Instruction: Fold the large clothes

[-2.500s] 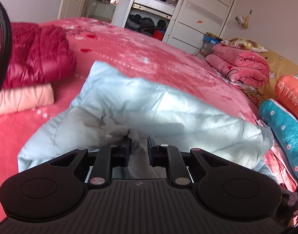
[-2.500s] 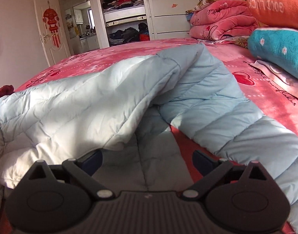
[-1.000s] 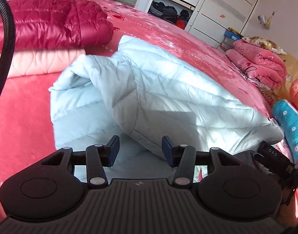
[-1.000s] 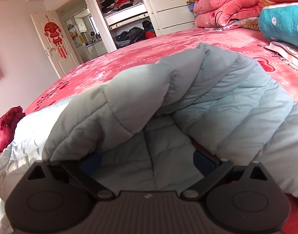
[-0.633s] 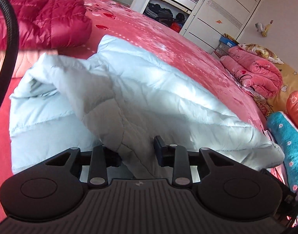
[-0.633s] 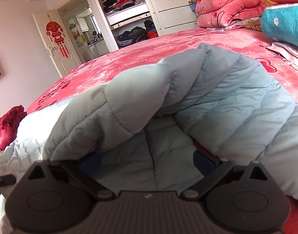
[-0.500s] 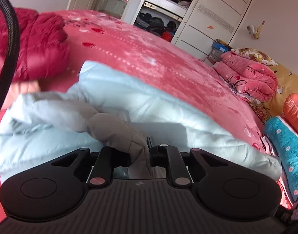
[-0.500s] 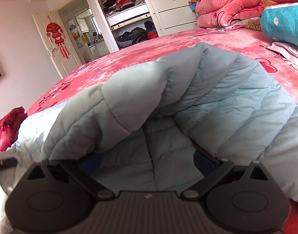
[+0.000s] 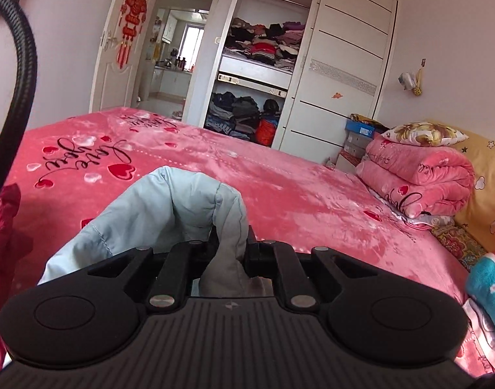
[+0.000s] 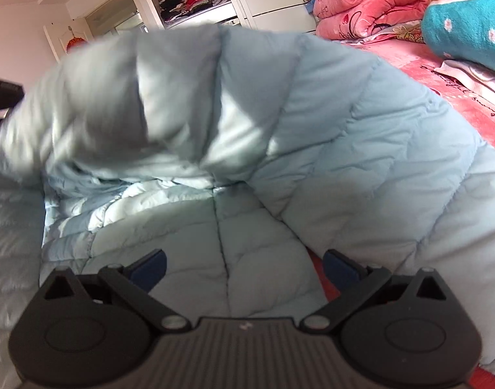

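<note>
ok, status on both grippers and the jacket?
Left gripper shut on light blue quilted puffer jacket, fold of it raised. Right gripper open, low over the jacket's lining, gripping nothing. Nothing blocking on the pink bedspread.

Bed w/ pink heart-print plush cover (image 9: 296, 194), folded pink quilt stack (image 9: 419, 178) by yellow headboard, teal flower-dot bolster (image 10: 468, 29), open white wardrobe (image 9: 263, 64) w/ piled clothes, red knot ornament (image 9: 130, 26) on door.

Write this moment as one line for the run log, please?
task: fold large clothes | left tongs: shut on light blue puffer jacket, fold lifted | right tongs: open over jacket, gripping nothing | surface: pink bedspread
</note>
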Tool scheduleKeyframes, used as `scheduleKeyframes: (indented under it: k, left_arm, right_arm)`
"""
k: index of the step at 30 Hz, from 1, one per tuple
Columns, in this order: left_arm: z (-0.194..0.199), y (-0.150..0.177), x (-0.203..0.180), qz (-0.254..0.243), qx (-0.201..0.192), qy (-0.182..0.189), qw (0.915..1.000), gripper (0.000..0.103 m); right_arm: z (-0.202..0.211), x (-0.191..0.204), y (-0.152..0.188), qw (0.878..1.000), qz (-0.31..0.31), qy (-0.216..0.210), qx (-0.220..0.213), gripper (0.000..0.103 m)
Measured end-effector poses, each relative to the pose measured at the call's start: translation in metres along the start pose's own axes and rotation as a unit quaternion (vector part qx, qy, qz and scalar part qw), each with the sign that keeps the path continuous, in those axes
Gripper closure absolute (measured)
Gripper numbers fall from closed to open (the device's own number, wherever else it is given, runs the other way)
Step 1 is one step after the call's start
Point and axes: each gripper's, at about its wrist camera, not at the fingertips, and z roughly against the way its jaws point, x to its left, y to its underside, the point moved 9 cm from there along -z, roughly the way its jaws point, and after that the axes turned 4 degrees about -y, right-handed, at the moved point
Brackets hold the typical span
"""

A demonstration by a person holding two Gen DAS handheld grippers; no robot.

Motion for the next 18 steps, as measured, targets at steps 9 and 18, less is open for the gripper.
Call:
scheduleKeyframes:
  k: [9, 18]
  left_arm:
    - [-0.057, 0.043, -0.003, -0.03, 0.038, -0.064, 0.9968, 0.074]
    - [-0.018, 0.077, 0.0, -0.031, 0.071, -0.016, 0.9968, 0.039]
  right_arm:
    - [-0.009, 0.002, 0.013, 1.0, 0.006, 0.007, 0.018, 0.001]
    - [-0.011, -0.002, 0.011, 1.0, 0.007, 0.007, 0.019, 0.001]
